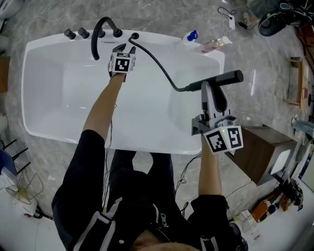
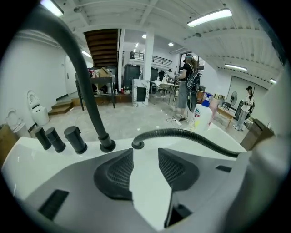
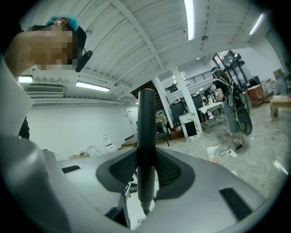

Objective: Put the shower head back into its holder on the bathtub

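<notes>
We looked down on a white bathtub (image 1: 49, 98) standing on a grey marbled floor (image 1: 162, 14), in a large open hall with strip lights, a stairway and people (image 2: 185, 86) standing well back. On the far rim stood a black arched spout (image 1: 100, 34), a row of black knobs (image 1: 76, 33) and a small socket (image 1: 134, 36) from which the black hose (image 1: 157, 61) ran. Two bottles (image 1: 203, 41) lay on the rim's corner, and a wooden cabinet (image 1: 255, 147) stood just beside the tub. Which fitting on the rim served as the holder we could not tell, and the tub's near rim was cut off by our own body. The left gripper (image 1: 125, 48) hung over the tub close to the spout, its fingers (image 2: 120, 170) apart with only white tub between them. The right gripper (image 1: 212, 87) was over the tub's right end, its fingers (image 3: 122, 169) closed on the shower head (image 1: 221, 78). From above, the black, stick-like shower head lay nearly level with its long axis across the picture, its free end pointing right beyond the rim and its hose end toward the tub's middle. In the right gripper view it stood upright, crossing the fingers.
</notes>
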Action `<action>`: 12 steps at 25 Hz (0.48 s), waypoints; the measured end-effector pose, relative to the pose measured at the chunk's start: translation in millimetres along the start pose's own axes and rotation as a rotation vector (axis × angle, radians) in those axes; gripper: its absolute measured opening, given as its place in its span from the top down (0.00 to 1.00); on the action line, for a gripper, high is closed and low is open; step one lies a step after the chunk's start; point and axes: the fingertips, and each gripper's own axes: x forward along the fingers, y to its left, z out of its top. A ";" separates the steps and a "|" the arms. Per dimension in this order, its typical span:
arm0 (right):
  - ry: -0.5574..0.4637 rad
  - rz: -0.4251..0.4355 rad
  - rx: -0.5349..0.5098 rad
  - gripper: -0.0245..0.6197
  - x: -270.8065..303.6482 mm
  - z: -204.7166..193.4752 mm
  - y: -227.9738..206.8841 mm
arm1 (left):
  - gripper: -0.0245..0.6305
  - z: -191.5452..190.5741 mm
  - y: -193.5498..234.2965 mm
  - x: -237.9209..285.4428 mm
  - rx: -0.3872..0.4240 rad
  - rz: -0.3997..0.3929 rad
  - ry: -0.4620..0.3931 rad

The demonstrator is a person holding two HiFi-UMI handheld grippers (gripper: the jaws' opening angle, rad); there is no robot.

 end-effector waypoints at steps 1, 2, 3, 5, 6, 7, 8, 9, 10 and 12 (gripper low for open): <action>-0.005 0.002 0.004 0.77 1.4 2.4 1.2 | 0.70 -6.8 0.9 -0.6 -0.009 -0.001 0.016; -0.012 0.005 0.006 0.77 2.5 4.9 3.0 | 0.70 -13.1 2.4 -2.2 -0.018 0.000 0.028; -0.018 0.007 0.003 0.77 3.4 7.4 5.2 | 0.70 -18.7 3.7 -4.9 -0.027 0.001 0.035; -0.029 0.010 -0.011 0.77 4.8 11.9 10.1 | 0.70 -29.3 3.3 -14.2 -0.031 -0.003 0.042; -0.033 0.012 -0.016 0.77 5.6 14.0 12.9 | 0.70 -34.2 1.1 -20.6 -0.022 -0.010 0.040; -0.038 0.016 -0.015 0.77 6.9 16.3 16.0 | 0.70 -38.6 -2.0 -27.7 -0.008 -0.020 0.036; -0.042 0.022 -0.010 0.77 9.0 18.8 19.3 | 0.70 -42.4 -5.2 -35.1 0.006 -0.031 0.029; -0.046 0.027 -0.004 0.77 11.9 21.3 22.6 | 0.70 -46.3 -8.0 -42.4 0.015 -0.041 0.023; -0.046 0.032 -0.003 0.77 15.7 23.3 25.7 | 0.70 -50.8 -10.8 -49.5 0.023 -0.050 0.022; -0.043 0.039 -0.018 0.77 23.4 26.2 31.0 | 0.70 -59.9 -17.8 -64.4 0.035 -0.065 0.019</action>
